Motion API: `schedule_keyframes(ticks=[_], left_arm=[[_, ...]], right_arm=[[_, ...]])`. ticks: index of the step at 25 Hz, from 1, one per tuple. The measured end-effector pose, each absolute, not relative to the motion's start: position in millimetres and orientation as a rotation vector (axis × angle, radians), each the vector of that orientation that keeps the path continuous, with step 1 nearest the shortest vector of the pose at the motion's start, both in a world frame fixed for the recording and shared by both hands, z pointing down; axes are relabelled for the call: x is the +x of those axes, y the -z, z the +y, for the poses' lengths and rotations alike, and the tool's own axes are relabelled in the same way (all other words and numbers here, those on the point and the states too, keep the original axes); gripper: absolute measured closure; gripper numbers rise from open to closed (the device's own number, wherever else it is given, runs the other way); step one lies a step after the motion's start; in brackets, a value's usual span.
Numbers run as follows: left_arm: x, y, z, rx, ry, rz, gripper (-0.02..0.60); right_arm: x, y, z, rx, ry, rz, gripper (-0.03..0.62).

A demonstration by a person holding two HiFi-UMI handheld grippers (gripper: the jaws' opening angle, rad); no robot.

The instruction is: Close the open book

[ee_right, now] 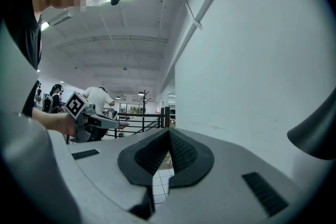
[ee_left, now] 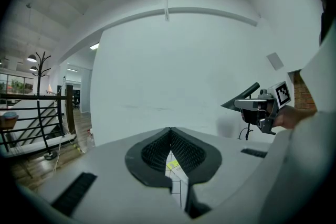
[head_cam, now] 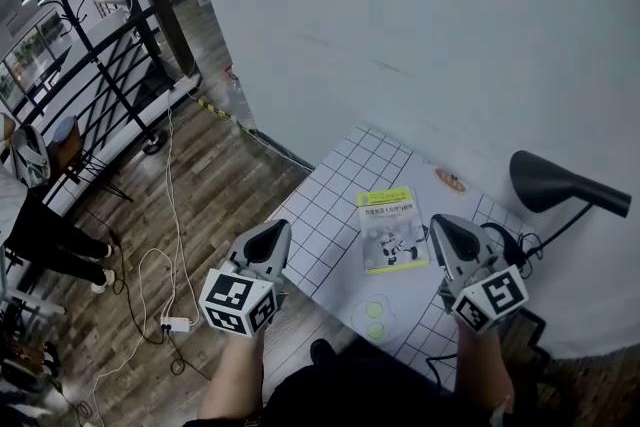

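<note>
A thin book [head_cam: 392,230] with a yellow-green title block and a robot picture lies flat on the white grid table [head_cam: 335,190], showing a single cover face. My left gripper [head_cam: 280,229] hovers over the table's left edge, left of the book, jaws shut and empty. My right gripper [head_cam: 438,224] hangs just right of the book, also shut on nothing. In the left gripper view the tips [ee_left: 170,131] meet, and a sliver of the book [ee_left: 172,166] shows below them. The right gripper view has its tips [ee_right: 169,132] together over the table [ee_right: 160,181].
A black desk lamp [head_cam: 552,183] stands at the table's right, its cable beside my right gripper. An orange round item [head_cam: 451,180] lies at the back, and a mark with two green dots [head_cam: 375,315] at the front. Wooden floor, cables and a railing [head_cam: 95,75] lie to the left.
</note>
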State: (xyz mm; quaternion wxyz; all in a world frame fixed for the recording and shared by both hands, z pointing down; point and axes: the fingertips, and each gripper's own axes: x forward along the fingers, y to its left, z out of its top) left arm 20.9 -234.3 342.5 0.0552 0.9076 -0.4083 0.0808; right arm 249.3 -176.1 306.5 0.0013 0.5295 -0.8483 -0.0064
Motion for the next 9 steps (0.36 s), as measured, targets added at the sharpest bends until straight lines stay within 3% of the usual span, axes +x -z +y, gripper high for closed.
schedule_keyframes(ticks=[9], left_arm=[[20.5, -348.2, -233.2, 2.757, -0.254, -1.225, 0.572]], right_arm=[[244.8, -314.8, -176.2, 1.649, -0.018, -2.662, 0.591]])
